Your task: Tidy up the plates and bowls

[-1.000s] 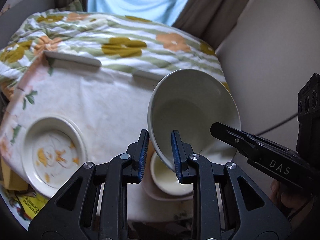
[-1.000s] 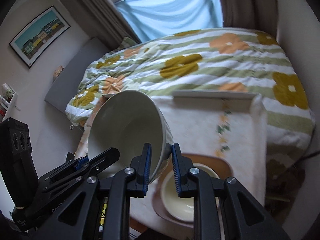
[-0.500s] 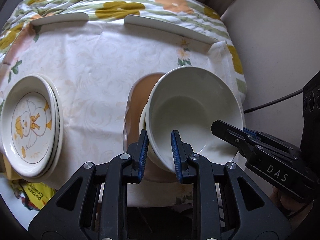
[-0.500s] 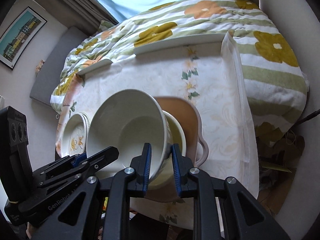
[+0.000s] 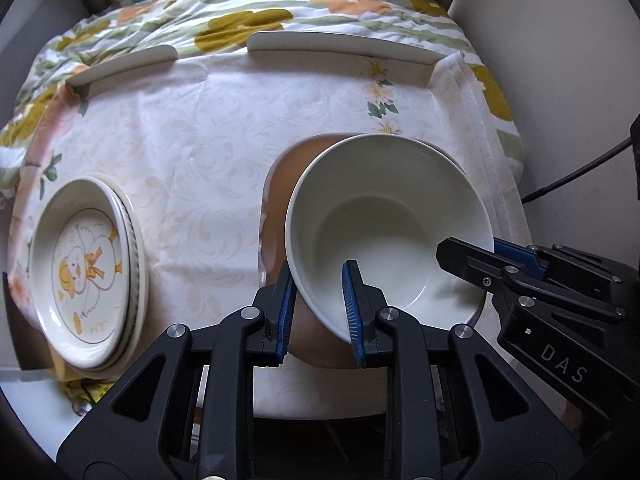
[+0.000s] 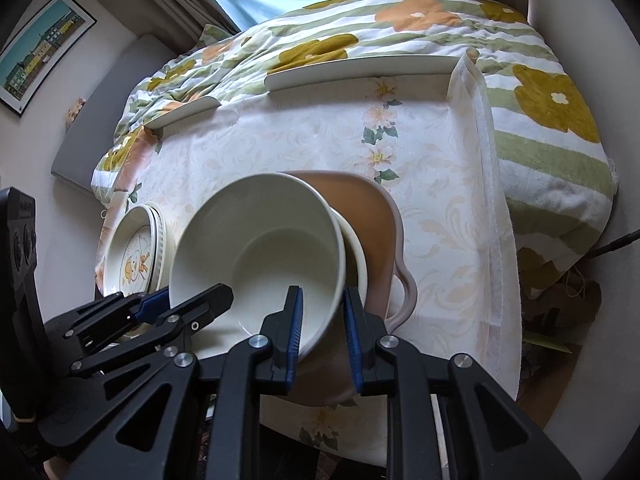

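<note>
A large cream bowl [image 5: 384,216] [image 6: 260,236] sits nested on a smaller bowl [image 6: 358,256] on a brown handled tray [image 5: 280,200] [image 6: 372,208]. My left gripper [image 5: 318,300] straddles the bowl's left rim, one finger inside and one outside, with a small gap showing at the wall. My right gripper [image 6: 322,312] straddles the opposite rim the same way; it shows in the left wrist view [image 5: 480,256]. A stack of cream plates with a yellow duck print [image 5: 86,268] [image 6: 134,256] lies at the table's left.
The table wears a pale floral cloth [image 5: 200,140] with two white raised rails at its far edge [image 5: 340,46]. A flowered bedspread [image 6: 360,32] lies beyond. A wall and black cable [image 5: 576,176] stand at the right.
The big bowl has come down from a tilt and now rests level on the smaller bowl on the tray. Both grippers' jaws have widened slightly around its rim.
</note>
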The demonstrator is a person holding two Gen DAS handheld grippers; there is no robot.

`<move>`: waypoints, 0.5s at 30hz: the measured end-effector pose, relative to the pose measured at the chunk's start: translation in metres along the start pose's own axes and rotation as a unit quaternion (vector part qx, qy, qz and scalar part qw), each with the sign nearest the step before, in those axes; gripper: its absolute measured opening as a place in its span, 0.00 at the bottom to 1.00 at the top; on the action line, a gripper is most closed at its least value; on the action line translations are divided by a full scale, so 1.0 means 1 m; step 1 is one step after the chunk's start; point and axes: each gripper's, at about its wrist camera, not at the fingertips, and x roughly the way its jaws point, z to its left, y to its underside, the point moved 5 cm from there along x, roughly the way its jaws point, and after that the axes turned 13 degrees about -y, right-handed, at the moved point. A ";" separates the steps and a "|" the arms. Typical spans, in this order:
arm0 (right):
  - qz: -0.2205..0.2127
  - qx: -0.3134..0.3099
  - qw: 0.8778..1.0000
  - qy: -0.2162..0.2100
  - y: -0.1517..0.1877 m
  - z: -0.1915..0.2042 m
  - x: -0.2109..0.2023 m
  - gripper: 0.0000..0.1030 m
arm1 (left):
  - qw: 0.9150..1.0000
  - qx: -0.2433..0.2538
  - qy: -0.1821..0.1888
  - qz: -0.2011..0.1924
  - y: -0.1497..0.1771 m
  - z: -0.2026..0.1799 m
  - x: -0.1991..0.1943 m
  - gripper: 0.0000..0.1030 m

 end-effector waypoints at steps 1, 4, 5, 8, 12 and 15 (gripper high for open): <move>0.000 -0.002 1.000 0.002 0.001 0.001 0.000 0.18 | 1.000 0.005 -0.006 -0.001 0.001 -0.001 0.001 0.20; -0.001 -0.003 1.000 0.007 0.001 0.001 -0.002 0.18 | 1.000 0.018 -0.021 -0.005 0.003 -0.004 0.002 0.20; -0.001 -0.003 1.000 0.009 0.001 0.000 -0.002 0.18 | 1.000 0.020 -0.023 -0.006 0.003 -0.004 0.002 0.20; -0.001 -0.002 1.000 0.012 0.001 0.000 -0.003 0.18 | 1.000 0.019 -0.022 -0.005 0.003 -0.004 0.002 0.20; -0.002 -0.004 1.000 0.013 0.002 0.000 -0.003 0.19 | 1.000 0.018 -0.018 -0.004 0.004 -0.004 0.002 0.20; -0.006 0.000 1.000 0.004 0.002 0.000 -0.004 0.18 | 1.000 0.011 -0.010 -0.006 0.005 -0.003 0.000 0.20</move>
